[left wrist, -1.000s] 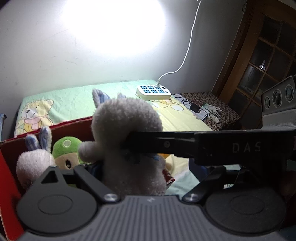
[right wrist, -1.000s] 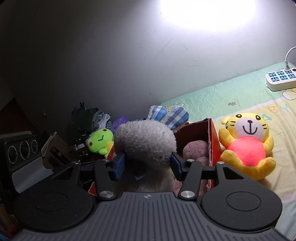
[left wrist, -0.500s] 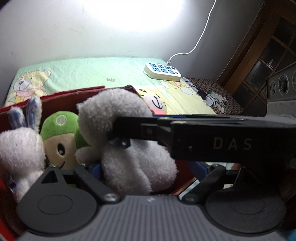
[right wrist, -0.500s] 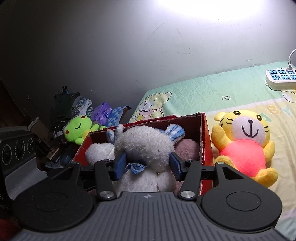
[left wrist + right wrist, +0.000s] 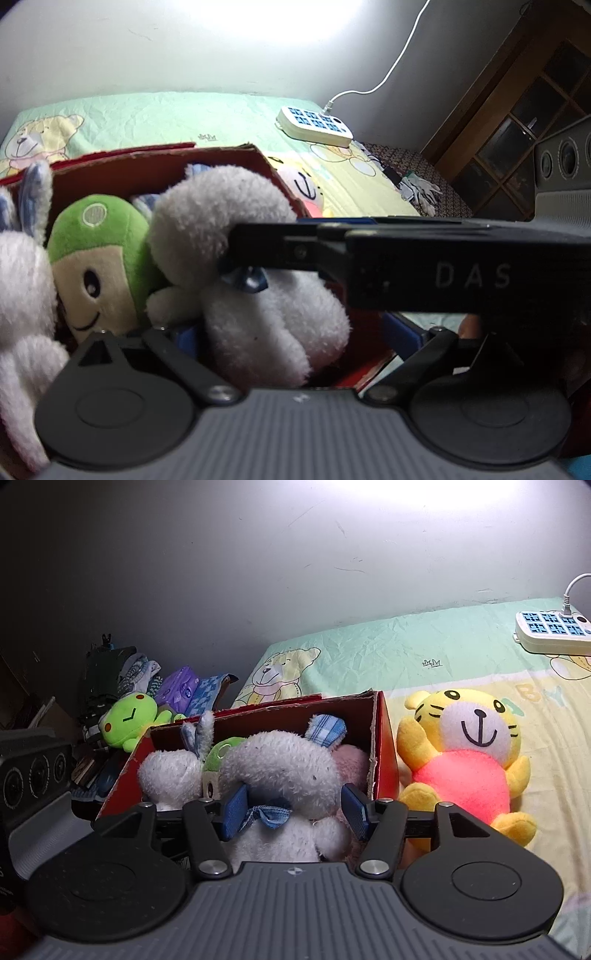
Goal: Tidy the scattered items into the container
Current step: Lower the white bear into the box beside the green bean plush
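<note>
Green-and-yellow bed sheet (image 5: 424, 642) under a bright wall, carrying everything. On it, red box (image 5: 384, 746), already crowded with plush. Just outside the box's right wall, yellow tiger (image 5: 469, 760), not yet tidied. Inside the box, near its front, white rabbit (image 5: 288, 768), settled among the others.

Release step, by the look of it: spread both pairs fully clear of the fur, then lift up and back so as not to drag the rabbit out over the box's front wall.

Right tongs (image 5: 295, 812) at the rabbit's neck inside the box, just been opening; parted, pads barely brushing fur. Left tongs (image 5: 295, 334) over the box's front, likewise just been widening; rabbit's body between, unpressed.
</note>
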`<action>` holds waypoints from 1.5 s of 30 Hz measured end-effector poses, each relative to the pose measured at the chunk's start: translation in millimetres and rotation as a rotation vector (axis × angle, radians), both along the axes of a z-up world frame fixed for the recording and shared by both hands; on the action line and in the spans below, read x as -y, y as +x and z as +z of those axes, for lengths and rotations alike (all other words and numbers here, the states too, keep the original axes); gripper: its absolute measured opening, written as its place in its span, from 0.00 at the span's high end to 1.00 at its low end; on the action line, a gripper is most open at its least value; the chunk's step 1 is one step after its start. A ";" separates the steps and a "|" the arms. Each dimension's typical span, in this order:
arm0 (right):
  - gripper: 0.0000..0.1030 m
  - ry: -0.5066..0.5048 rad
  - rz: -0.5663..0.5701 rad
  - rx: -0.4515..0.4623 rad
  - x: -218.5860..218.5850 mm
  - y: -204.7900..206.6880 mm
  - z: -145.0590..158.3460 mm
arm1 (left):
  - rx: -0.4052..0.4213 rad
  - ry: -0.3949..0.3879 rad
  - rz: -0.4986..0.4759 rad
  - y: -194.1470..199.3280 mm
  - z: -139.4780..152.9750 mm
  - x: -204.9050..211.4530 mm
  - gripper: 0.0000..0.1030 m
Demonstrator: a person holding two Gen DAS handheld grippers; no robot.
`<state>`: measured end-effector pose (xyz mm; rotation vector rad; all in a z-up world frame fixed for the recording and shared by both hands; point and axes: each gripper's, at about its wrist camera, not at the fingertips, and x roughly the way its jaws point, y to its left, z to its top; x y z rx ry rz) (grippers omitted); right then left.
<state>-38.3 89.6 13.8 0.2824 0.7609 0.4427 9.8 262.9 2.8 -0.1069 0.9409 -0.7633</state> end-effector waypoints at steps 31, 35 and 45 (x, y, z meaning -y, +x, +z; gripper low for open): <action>0.76 0.028 0.037 0.032 -4.9 12.7 1.9 | 0.043 0.093 0.100 1.6 16.1 -28.9 0.04; 0.74 0.077 0.000 0.014 6.7 12.3 1.6 | 0.043 0.140 0.107 4.3 16.7 -23.6 0.04; 0.69 0.149 -0.047 0.011 11.7 3.3 1.0 | 0.026 0.249 0.168 7.6 12.4 -27.9 0.02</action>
